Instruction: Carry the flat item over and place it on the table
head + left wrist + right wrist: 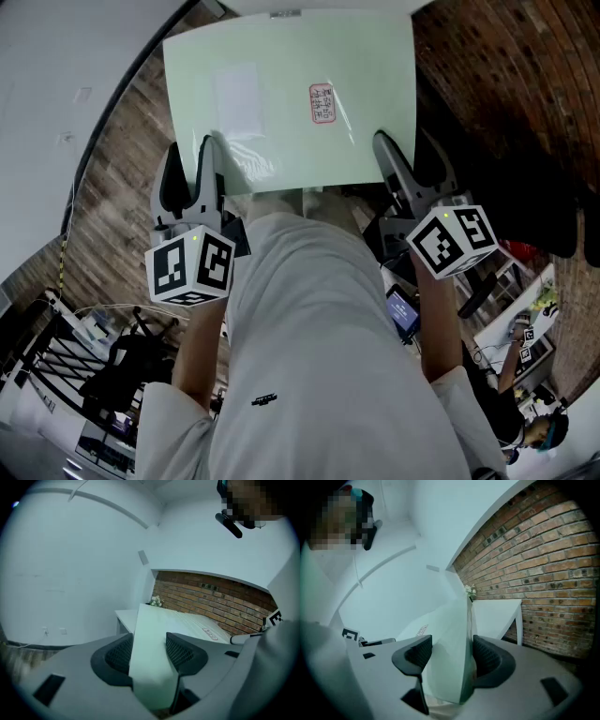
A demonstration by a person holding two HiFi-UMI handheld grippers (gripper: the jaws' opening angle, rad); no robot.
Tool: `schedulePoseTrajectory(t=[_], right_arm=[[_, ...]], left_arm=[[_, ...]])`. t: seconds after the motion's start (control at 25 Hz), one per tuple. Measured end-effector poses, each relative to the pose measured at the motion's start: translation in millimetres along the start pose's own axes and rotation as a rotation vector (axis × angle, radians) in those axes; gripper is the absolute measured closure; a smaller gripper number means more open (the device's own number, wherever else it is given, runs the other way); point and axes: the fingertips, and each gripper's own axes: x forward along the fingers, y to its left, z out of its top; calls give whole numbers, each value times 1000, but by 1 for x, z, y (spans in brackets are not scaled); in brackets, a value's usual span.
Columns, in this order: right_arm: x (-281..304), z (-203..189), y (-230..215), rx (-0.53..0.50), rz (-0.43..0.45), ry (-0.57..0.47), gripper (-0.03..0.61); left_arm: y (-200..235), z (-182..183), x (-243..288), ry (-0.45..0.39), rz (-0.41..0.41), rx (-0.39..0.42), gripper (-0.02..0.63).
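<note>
A flat pale green board with a small red-printed label is held out in front of the person, off the floor. My left gripper is shut on its near left edge, and my right gripper on its near right edge. In the left gripper view the board fills the gap of my left gripper, both pads against it. The right gripper view shows the same: the board is pinched in my right gripper. A white table stands ahead by the brick wall.
A small bunch of flowers sits at the table's back. The brick wall runs along the right, a white wall along the left. A black chair and desks with another person are at the right, and a cluttered cart sits at the lower left.
</note>
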Motion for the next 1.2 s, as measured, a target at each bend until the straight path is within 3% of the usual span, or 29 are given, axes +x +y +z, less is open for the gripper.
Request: schedulePoseTrajectory(t=[0.16,0.36,0.72,1.2], right_arm=[[-35,-15,22,21,-8,12,293],[-35,-18,51,-1,-24,12,293],[31,-14,140,-65,41,32,293],[114,-36,220,-35,1,52,293]], left_arm=[[1,-1,-40,22,8,18,380],[24,3,-57,34,8,-14,382],[122,44,-70,-45,59,-71,394],[237,85,-46,-33,48,-58,434]])
